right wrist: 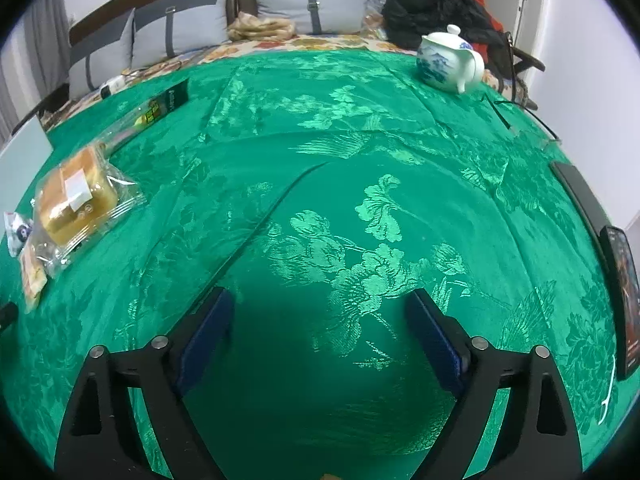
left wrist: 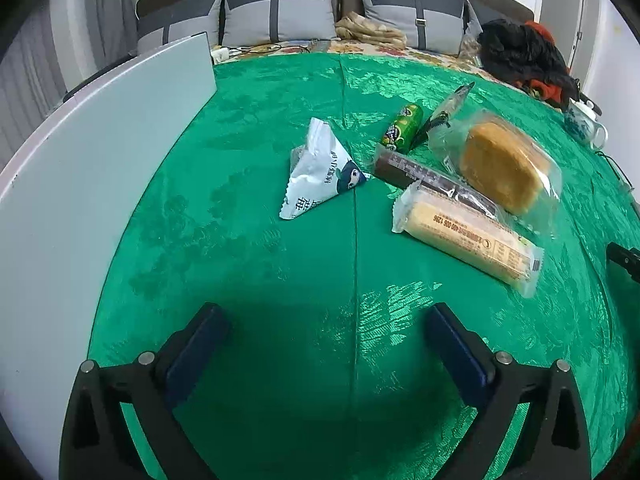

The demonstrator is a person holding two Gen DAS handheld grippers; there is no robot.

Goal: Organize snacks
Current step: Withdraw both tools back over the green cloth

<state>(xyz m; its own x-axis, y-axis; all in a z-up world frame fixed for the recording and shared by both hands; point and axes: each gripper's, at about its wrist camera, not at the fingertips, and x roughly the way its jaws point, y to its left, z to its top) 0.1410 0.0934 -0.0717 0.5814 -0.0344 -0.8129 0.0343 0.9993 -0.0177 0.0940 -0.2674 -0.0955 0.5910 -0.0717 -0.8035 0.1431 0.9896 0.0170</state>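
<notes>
Several snacks lie on the green tablecloth (left wrist: 260,248). A white triangular packet (left wrist: 320,168) lies in the middle. To its right are a green candy tube (left wrist: 403,126), a brown bar (left wrist: 432,182), a long wrapped cake roll (left wrist: 468,236), a bagged bread (left wrist: 504,162) and a clear packet with a dark label (left wrist: 448,110). My left gripper (left wrist: 328,344) is open and empty, well short of the white packet. My right gripper (right wrist: 320,328) is open and empty over bare cloth. In the right wrist view the bagged bread (right wrist: 76,196) lies at the far left.
A pale flat board (left wrist: 92,152) lies on the table's left side. A white and blue teapot (right wrist: 448,60) stands at the far right. A phone (right wrist: 622,296) lies at the right edge. A sofa with grey cushions (left wrist: 280,16) and dark clothes (left wrist: 520,52) lies beyond.
</notes>
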